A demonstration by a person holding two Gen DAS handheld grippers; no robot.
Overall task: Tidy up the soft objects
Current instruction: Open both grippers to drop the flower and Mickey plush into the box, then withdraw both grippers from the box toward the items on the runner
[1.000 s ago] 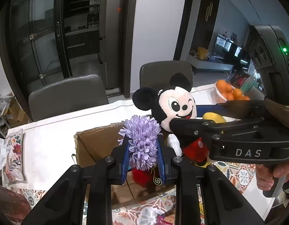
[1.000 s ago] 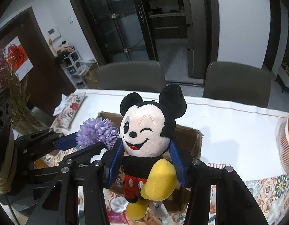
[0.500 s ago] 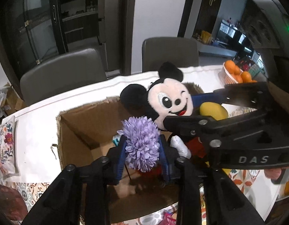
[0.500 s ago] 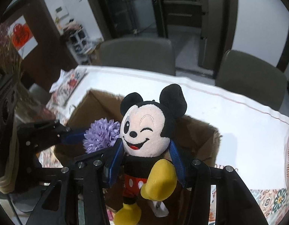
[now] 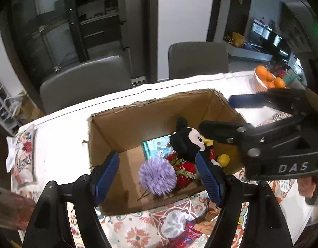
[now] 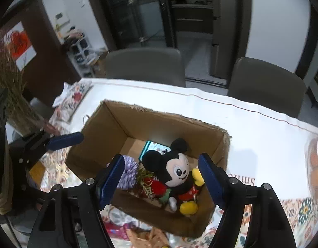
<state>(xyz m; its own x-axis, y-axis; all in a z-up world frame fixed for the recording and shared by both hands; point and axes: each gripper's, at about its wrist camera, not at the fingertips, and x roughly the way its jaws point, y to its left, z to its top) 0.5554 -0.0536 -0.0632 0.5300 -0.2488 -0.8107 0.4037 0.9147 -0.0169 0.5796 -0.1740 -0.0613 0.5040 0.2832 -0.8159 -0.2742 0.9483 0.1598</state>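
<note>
Cardboard box holds mouse plush, purple flower.

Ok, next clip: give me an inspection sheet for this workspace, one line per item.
Surface: table under a white cloth, patterned mat near the grippers.
Job's things: mouse plush, purple flower and red flower lie inside the cardboard box.
Clutter: bowl of oranges, floral cushion, dried grass, wrappers.
Grippers: left gripper and right gripper above the box, jaws opening, nothing gripped.
Cables: nothing seen.
Surroundings: two grey chairs, dark glass cabinets.
</note>
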